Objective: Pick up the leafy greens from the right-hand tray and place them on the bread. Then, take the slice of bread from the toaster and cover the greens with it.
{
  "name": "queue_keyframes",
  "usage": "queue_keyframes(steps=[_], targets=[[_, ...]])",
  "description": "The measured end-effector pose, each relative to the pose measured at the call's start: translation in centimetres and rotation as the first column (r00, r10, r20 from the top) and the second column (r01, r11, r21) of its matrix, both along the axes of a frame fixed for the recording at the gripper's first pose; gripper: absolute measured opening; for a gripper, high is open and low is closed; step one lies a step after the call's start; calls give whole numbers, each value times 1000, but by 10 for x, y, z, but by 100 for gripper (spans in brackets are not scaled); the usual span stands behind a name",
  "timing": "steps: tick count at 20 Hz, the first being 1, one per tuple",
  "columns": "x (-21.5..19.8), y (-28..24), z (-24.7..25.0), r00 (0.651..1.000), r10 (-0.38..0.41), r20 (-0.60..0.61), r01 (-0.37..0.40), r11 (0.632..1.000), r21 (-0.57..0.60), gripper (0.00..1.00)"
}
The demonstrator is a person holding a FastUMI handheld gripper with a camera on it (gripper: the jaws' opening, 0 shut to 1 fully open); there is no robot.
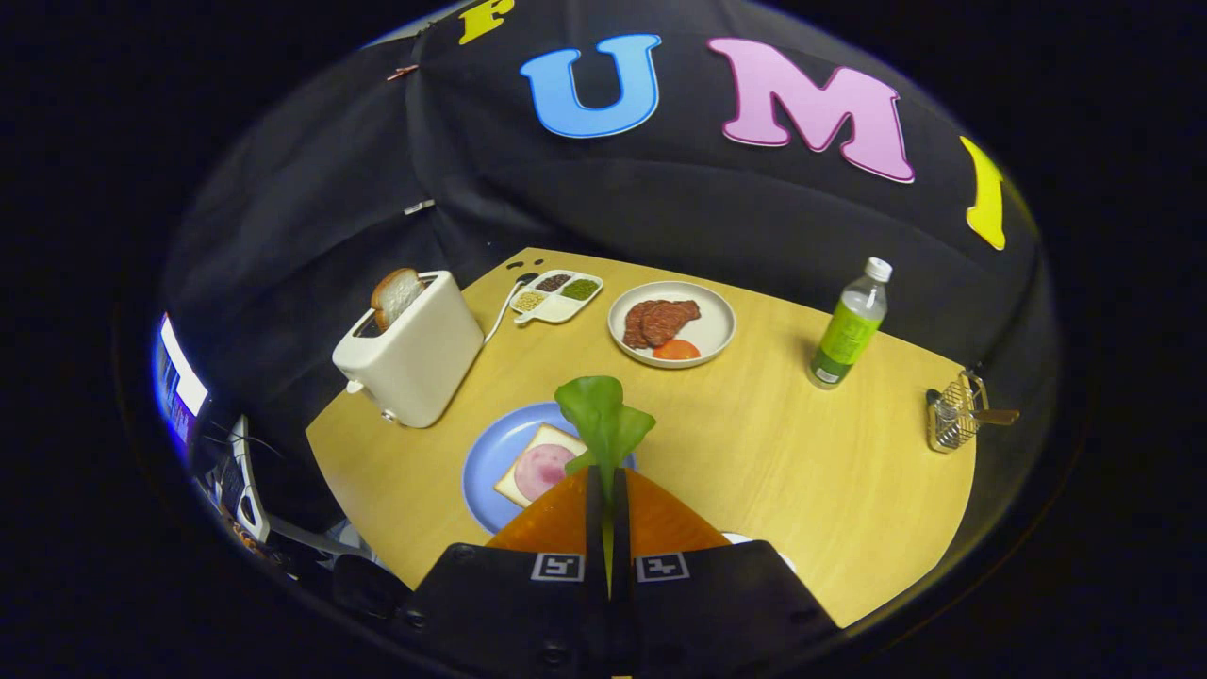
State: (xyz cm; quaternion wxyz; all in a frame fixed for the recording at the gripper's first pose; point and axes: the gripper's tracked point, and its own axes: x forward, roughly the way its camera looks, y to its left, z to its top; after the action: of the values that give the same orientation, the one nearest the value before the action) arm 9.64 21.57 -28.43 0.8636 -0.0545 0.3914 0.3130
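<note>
The gripper [608, 471] pinches the leafy greens [603, 420] between closed fingers, leaf pointing forward. The bread [539, 467] on the blue plate [490, 453] lies just left of the fingertips, below.

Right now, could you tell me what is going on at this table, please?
A hand-held gripper's tongs are shut on a green lettuce leaf, holding it above the blue plate. On that plate lies a bread slice topped with pink ham. The leaf is not yet laid down. Another slice of bread stands in the white toaster, waiting to go on top.
</note>
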Motion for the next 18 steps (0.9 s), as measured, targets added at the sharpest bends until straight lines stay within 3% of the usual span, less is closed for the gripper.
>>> queue_keyframes(steps=[9,11,18], targets=[[8,71,-68,997,53,-51,-56,996,-75,8],[9,76,-82,997,51,-56,-57,993,-101,13],[11,78,-106,997,25,-67,-37,984,-177,18]])
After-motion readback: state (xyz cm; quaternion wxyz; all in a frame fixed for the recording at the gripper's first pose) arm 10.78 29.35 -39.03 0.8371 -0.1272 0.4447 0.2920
